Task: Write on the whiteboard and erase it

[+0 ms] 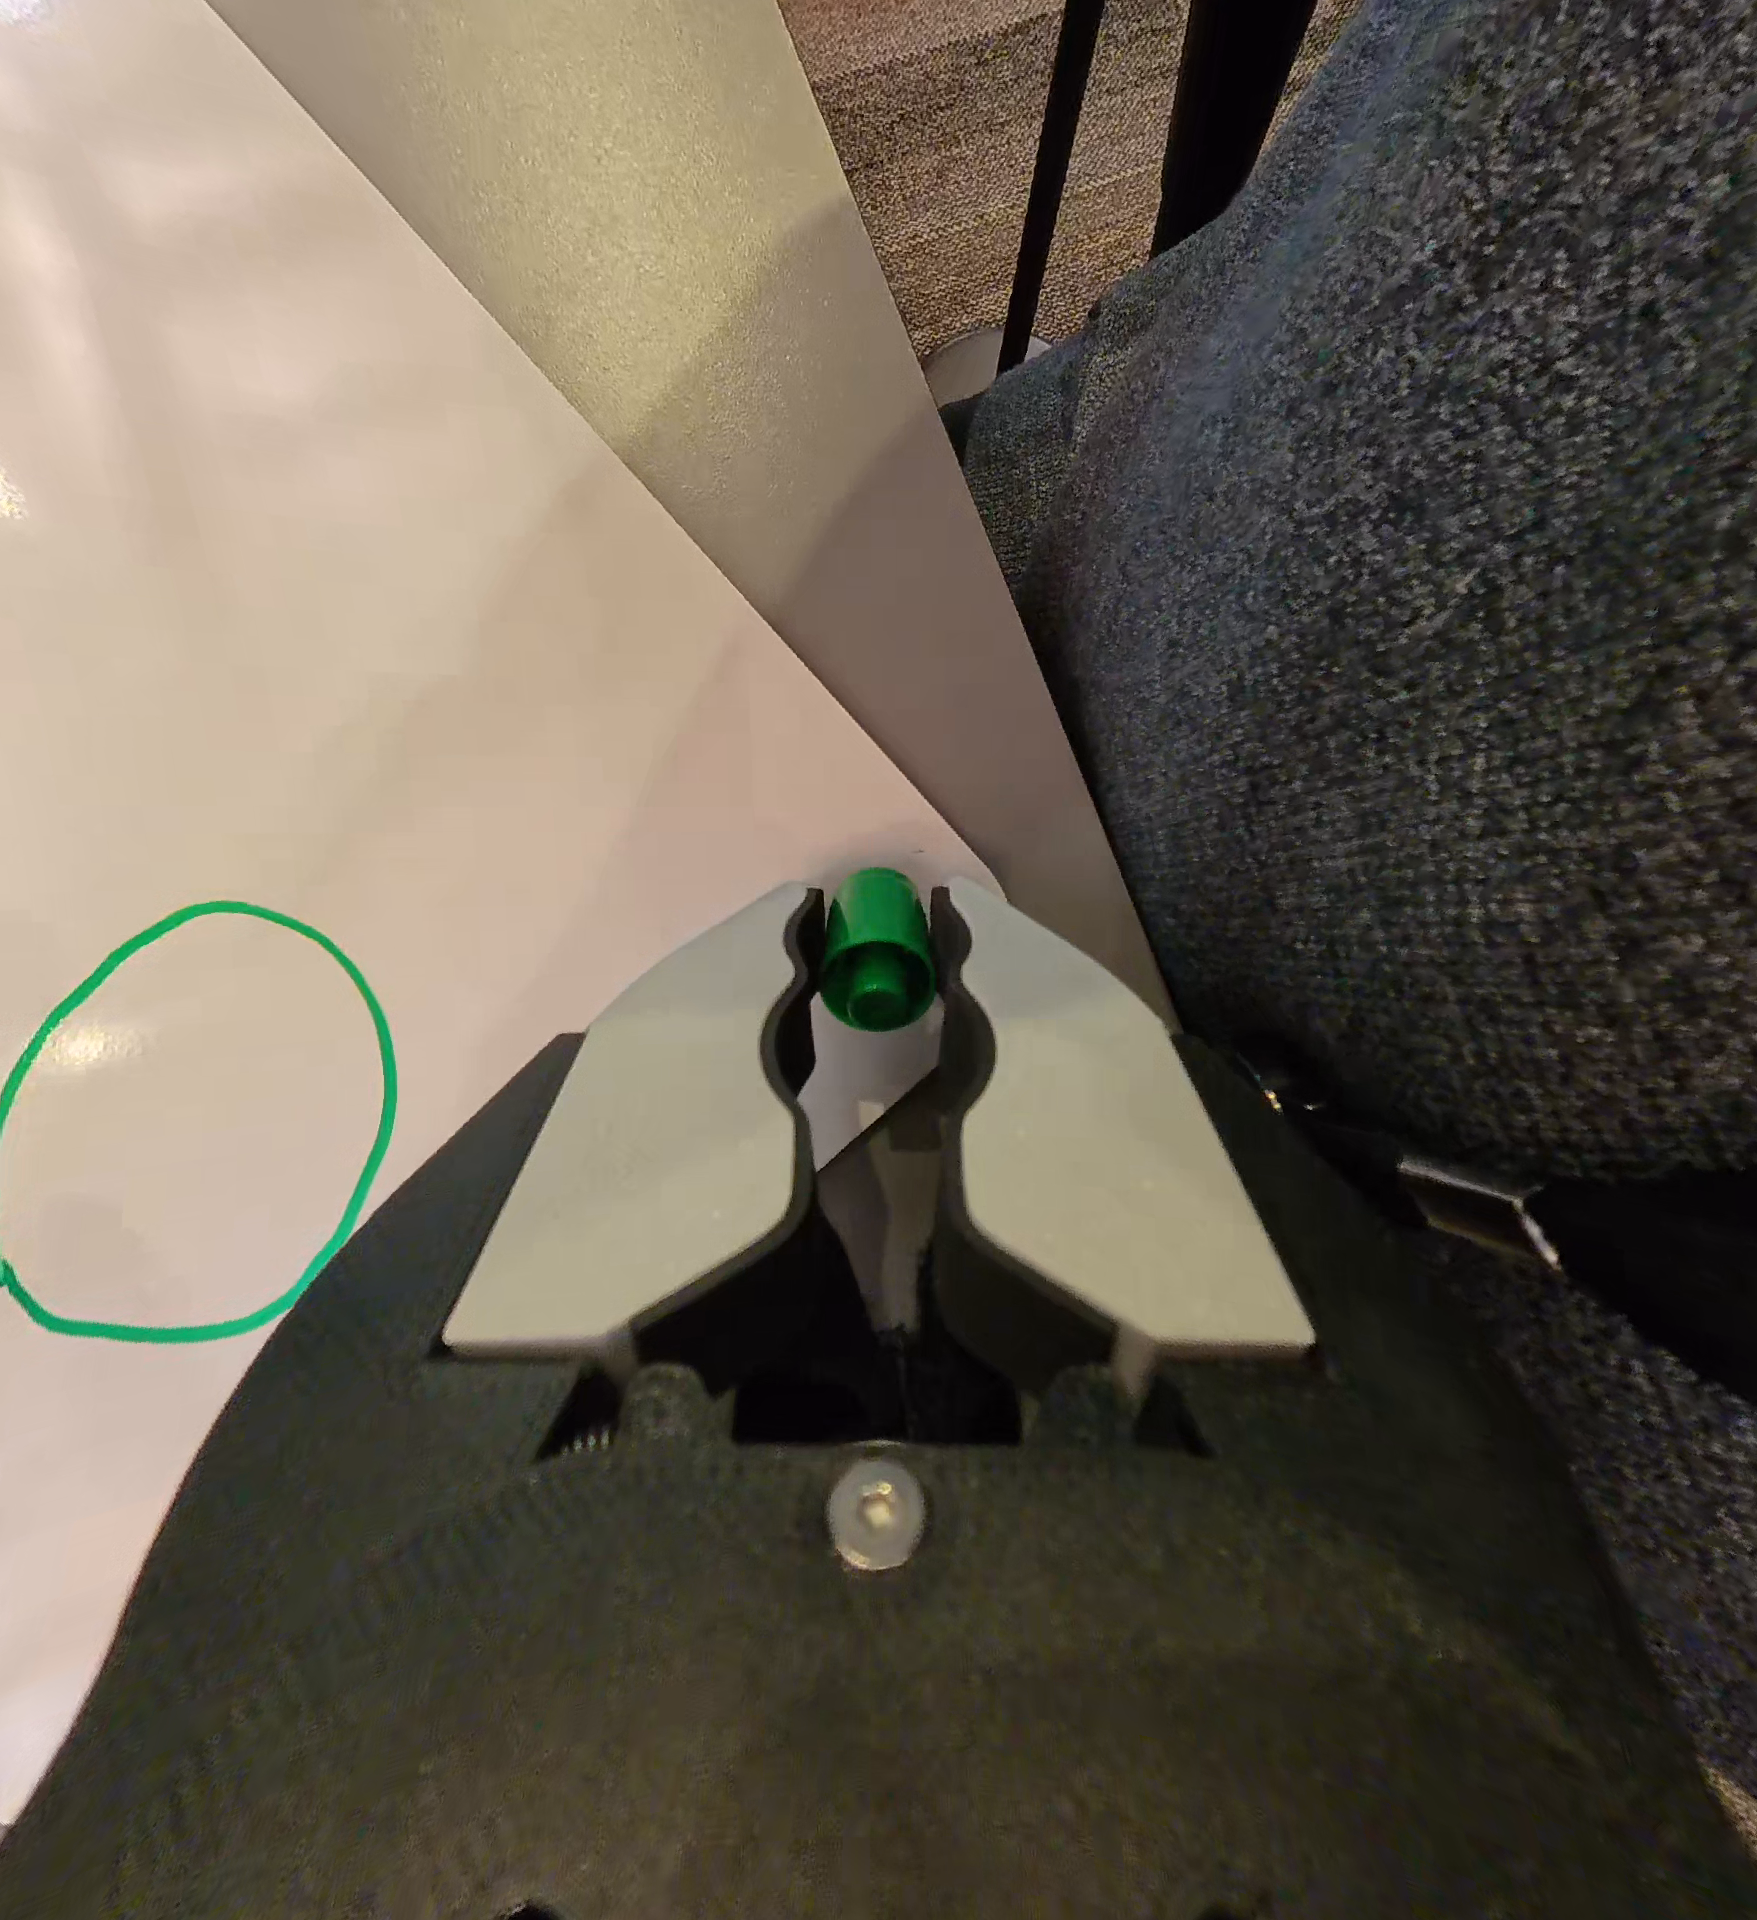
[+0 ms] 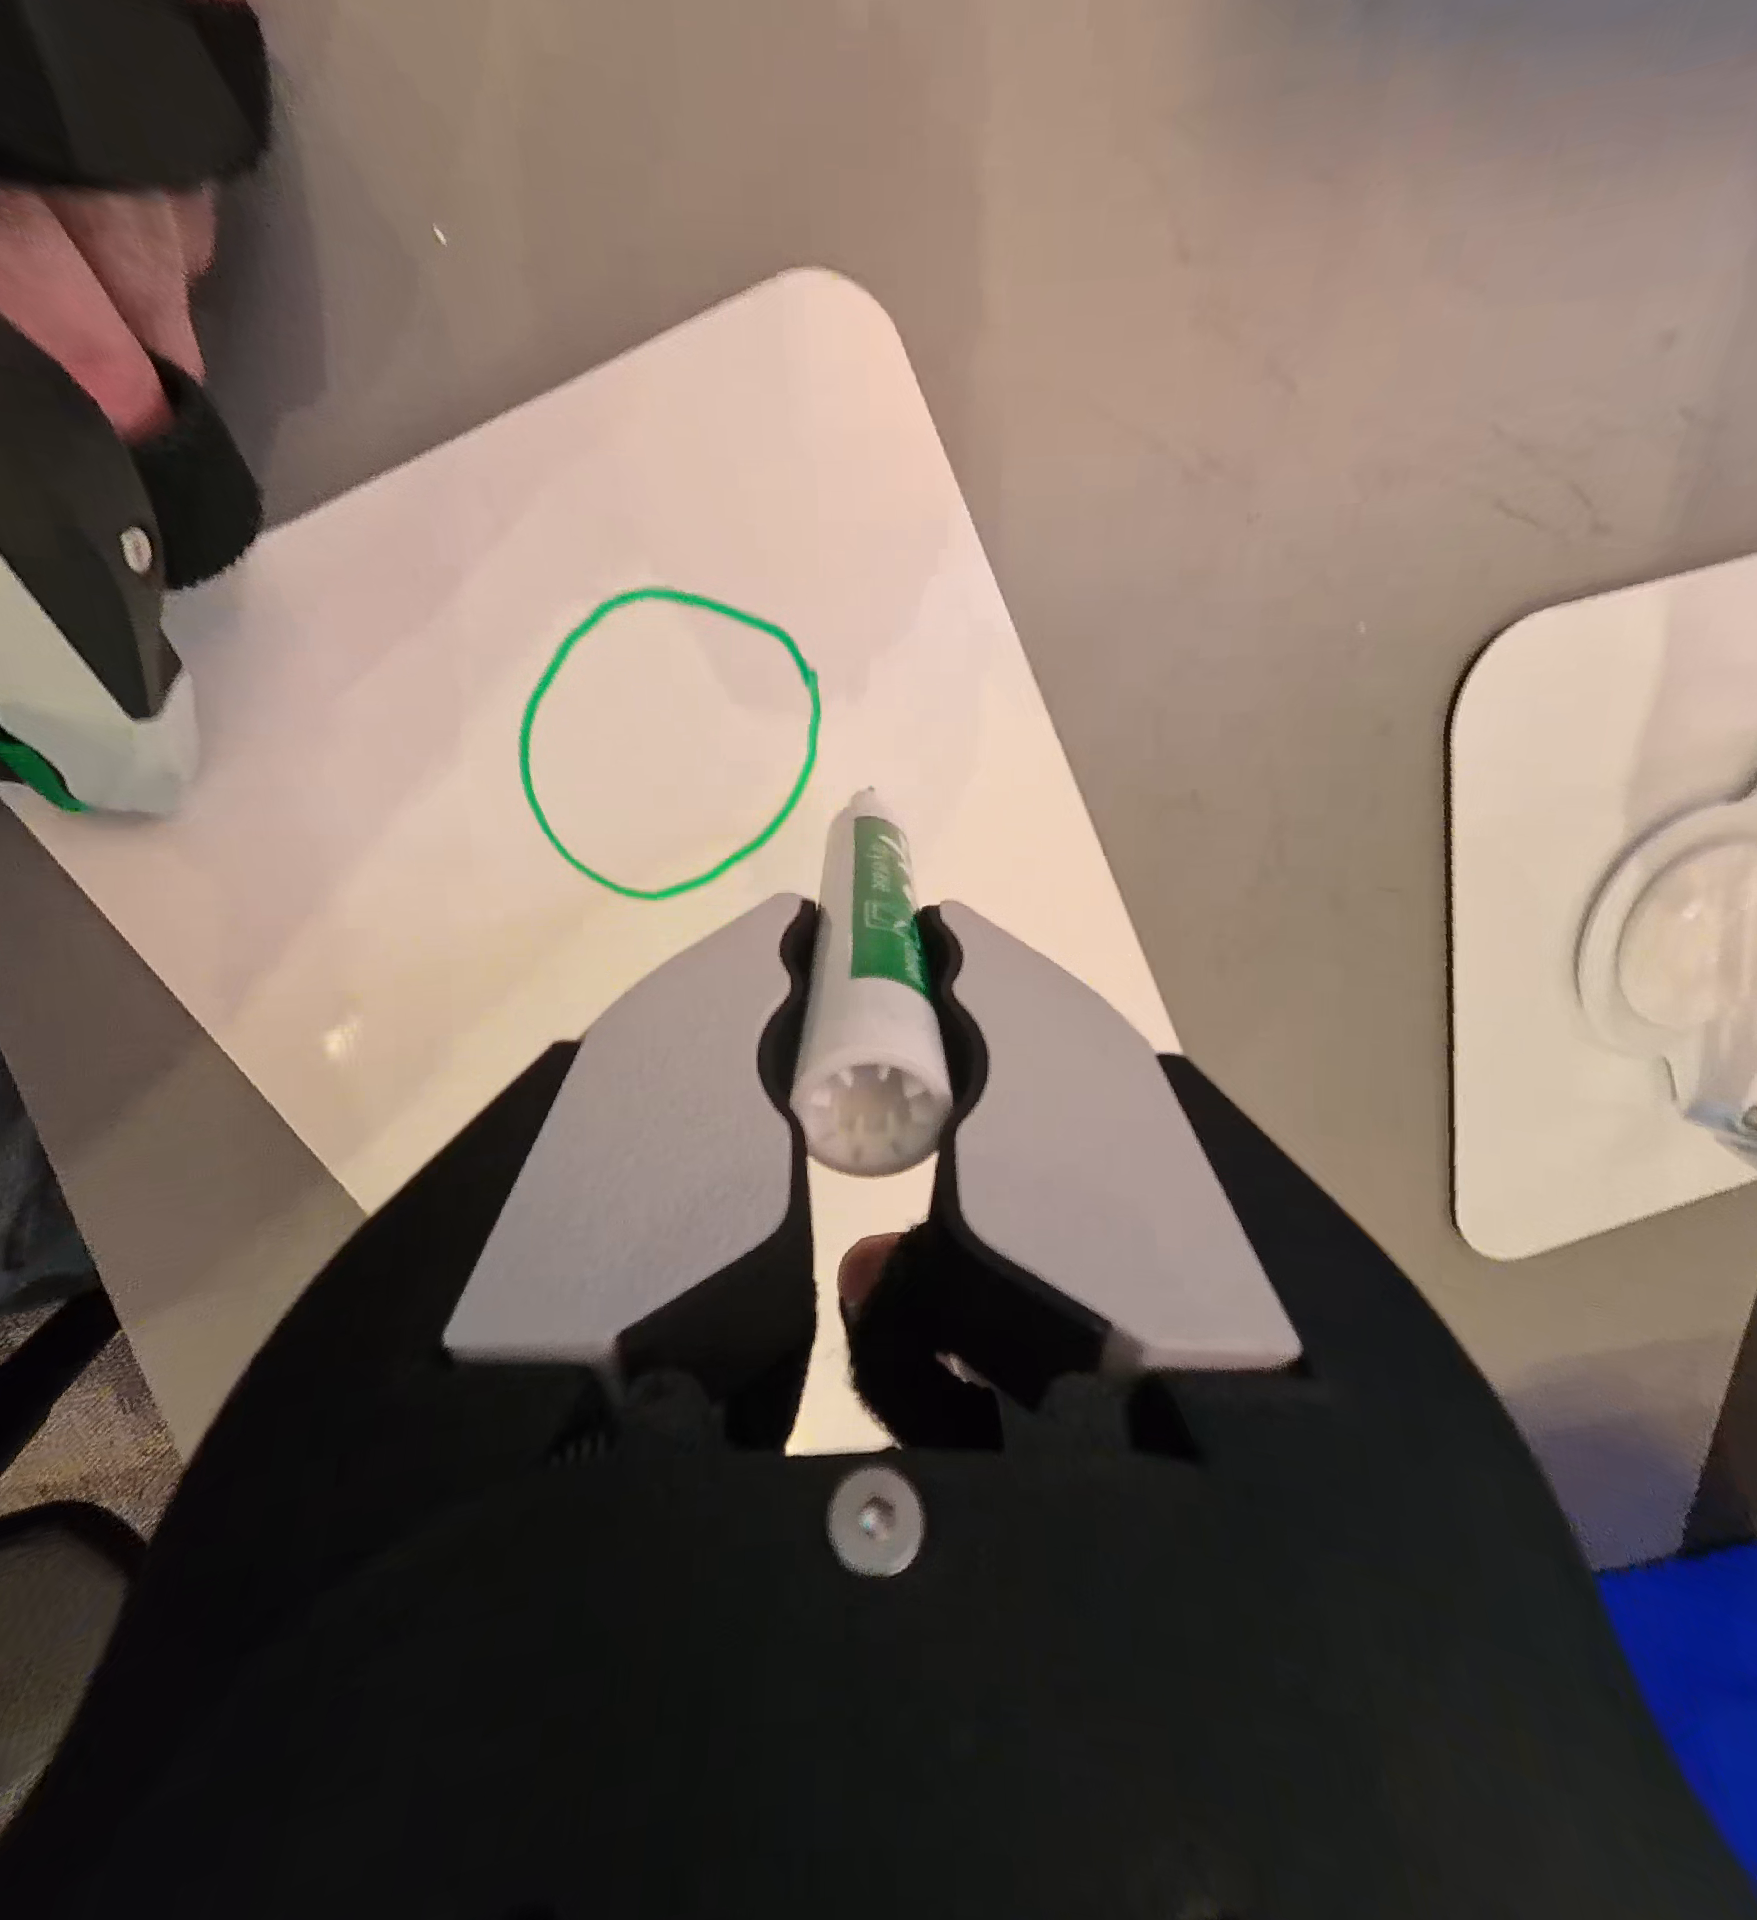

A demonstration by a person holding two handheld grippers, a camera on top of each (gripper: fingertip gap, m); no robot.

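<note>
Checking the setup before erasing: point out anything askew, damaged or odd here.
Nothing damaged or spilled. The white rounded whiteboard lies skewed on the grey table. The hand-drawn green circle is uneven. The right tongs grip the uncapped white-and-green marker; the left tongs grip its green cap.

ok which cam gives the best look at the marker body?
Right wrist view: the white-and-green marker runs lengthwise between the right gripper fingers, tip toward the green circle on the whiteboard. Left wrist view shows none of it, only the green cap between the left gripper fingers.
</note>
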